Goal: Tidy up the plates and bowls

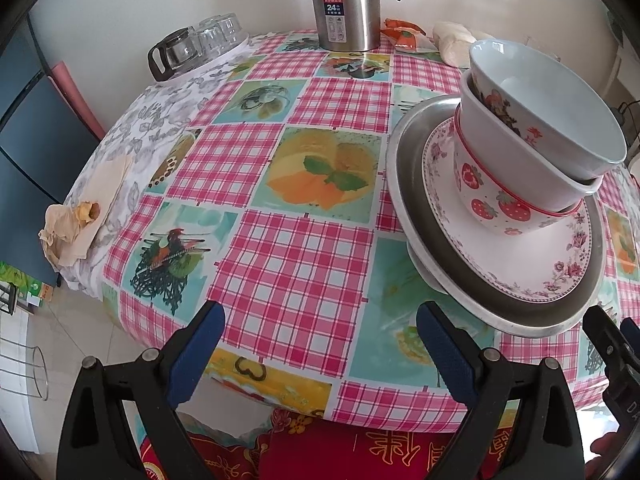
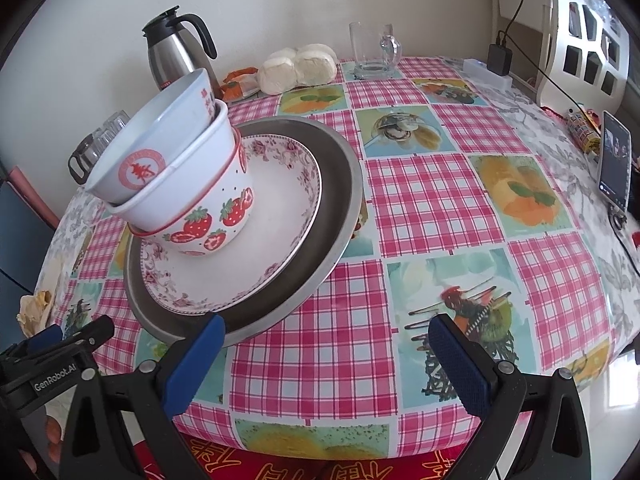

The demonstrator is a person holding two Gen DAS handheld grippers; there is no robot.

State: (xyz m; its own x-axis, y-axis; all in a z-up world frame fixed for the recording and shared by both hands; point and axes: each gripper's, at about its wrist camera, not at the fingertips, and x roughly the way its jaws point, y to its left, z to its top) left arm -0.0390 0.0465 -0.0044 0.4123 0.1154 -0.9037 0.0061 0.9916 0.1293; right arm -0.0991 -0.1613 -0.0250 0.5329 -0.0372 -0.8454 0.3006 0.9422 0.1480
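A stack stands on the checked tablecloth: a metal plate [image 1: 404, 184] [image 2: 340, 200] at the bottom, a floral-rimmed plate [image 1: 520, 256] [image 2: 272, 232] in it, then a strawberry bowl [image 1: 480, 188] [image 2: 208, 228], a white bowl [image 1: 520, 160] [image 2: 180, 188] and a pale blue bowl [image 1: 560, 100] [image 2: 160, 140] nested and tilted. My left gripper [image 1: 320, 320] is open over the table's near edge, left of the stack, with nothing between its fingers. My right gripper [image 2: 326, 332] is open too, its left finger [image 2: 200, 356] just before the metal plate's near rim.
A steel thermos jug [image 1: 346, 4] [image 2: 176, 52] stands at the back by the wall. Upturned glasses and a glass pot [image 1: 192, 42] sit back left, steamed buns [image 2: 298, 66] and a glass mug [image 2: 374, 50] back right. A phone [image 2: 614, 160] leans at the right edge. Crumpled paper [image 1: 72, 220] lies at the left edge.
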